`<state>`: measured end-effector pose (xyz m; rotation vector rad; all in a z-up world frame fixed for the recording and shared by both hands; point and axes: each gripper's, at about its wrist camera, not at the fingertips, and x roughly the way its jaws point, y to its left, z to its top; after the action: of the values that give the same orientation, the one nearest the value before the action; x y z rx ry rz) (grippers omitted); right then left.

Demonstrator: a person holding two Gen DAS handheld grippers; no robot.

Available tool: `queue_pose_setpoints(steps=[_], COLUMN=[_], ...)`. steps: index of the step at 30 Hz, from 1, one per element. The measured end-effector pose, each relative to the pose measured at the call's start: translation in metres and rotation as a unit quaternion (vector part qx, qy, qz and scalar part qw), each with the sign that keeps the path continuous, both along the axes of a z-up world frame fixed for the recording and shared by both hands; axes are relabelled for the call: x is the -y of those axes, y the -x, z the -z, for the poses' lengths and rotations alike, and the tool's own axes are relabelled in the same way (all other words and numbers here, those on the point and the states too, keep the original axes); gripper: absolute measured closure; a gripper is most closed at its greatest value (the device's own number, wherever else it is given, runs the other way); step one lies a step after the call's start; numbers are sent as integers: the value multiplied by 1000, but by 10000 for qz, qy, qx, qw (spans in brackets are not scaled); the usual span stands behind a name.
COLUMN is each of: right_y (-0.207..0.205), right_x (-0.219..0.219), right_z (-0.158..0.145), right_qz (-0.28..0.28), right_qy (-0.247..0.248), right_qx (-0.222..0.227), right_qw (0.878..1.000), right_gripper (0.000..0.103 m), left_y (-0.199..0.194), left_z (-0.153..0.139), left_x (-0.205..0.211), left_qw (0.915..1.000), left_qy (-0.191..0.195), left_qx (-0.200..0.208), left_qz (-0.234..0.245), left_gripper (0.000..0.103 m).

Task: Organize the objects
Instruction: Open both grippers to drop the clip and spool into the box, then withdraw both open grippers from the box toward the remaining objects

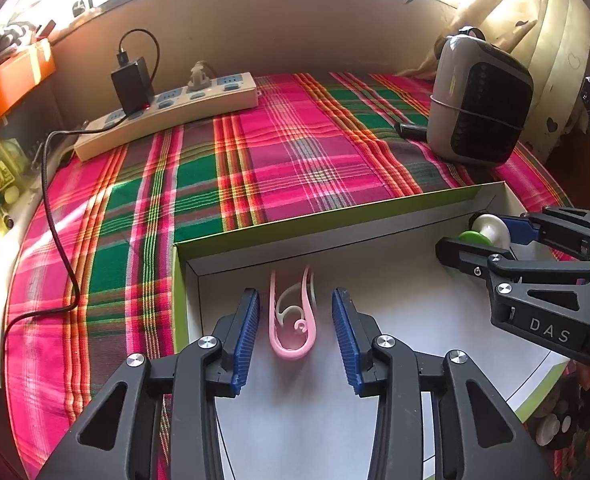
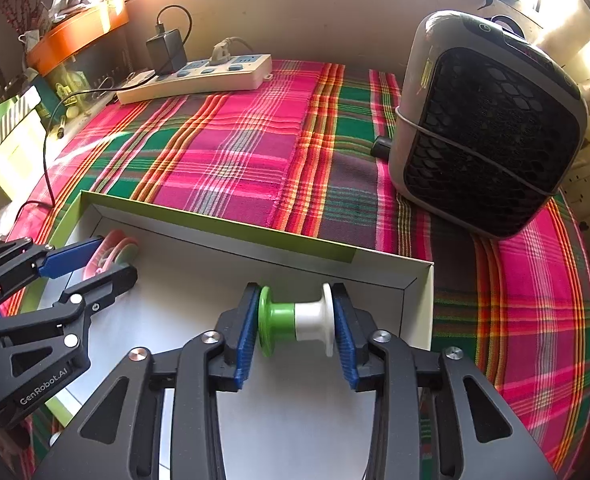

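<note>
Nearest the left wrist camera, the left gripper hangs low over the white floor of a shallow box with green outer walls, its jaws spread wide. Between the 2 blue pads, touching neither, lies a pink clip flat on the box floor, its closed loop toward the camera and its 2 arms pointing at the far wall; a paler curl sits inside it.

At the box's far right corner, the right gripper has its jaws pinching a spool, 1 pad on each flange. The spool is half green, half white, its axis running across from pad to pad. Whether it touches the box floor cannot be told.

The box rests on a pink, green and orange plaid cloth over the bench. Beyond it, near the back wall, a white power strip carries a black charger with a cable trailing off to the left. To the right stands a grey heater with a black grille, well apart from the box.
</note>
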<state>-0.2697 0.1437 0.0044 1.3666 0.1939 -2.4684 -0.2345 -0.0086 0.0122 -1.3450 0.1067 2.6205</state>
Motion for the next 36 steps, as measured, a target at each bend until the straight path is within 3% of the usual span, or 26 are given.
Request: queue_pose_setpoints(steps=[3,36], right_y=[-1,-40], right_x=[0,-8], right_z=[0,-25], right_qz=[5,97], right_qy=[13,227], right_qx=[13,-307], right_qw=[10000,9992], right_gripper=[56,55], left_y=[-1,-47], left_z=[-1,-29], left_x=[1,8], left_qw=[10000,9993], left_qy=[-2,-106], left_qx=[3,-311], left_qz=[-44,-161], left_gripper=[63,61])
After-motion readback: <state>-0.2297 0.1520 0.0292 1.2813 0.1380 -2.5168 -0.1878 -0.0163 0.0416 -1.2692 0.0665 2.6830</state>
